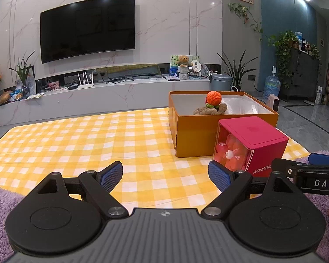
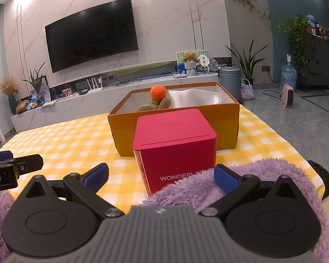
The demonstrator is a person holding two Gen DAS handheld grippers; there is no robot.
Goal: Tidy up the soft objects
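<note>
The right gripper [image 2: 161,178], jaws wide and empty, hovers over fluffy purple plush fabric [image 2: 247,175] at its 3 o'clock. The left gripper [image 1: 165,175] is wide too. The open orange cardboard box [image 2: 227,122] lies at 12 o'clock, behind a pink cube-shaped box [image 2: 175,140].

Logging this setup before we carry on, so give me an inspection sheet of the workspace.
Surface: yellow check cloth, mostly bare.
Job's things: orange box holding knitted ball, brown plush, white cloth; purple fleece at near edge.
Clutter: red box in front of orange box.
Grippers: left hand-held gripper open, empty; right hand-held gripper open, over fleece.
Cables: on TV shelf.
Surroundings: TV, plants, water jug.
</note>
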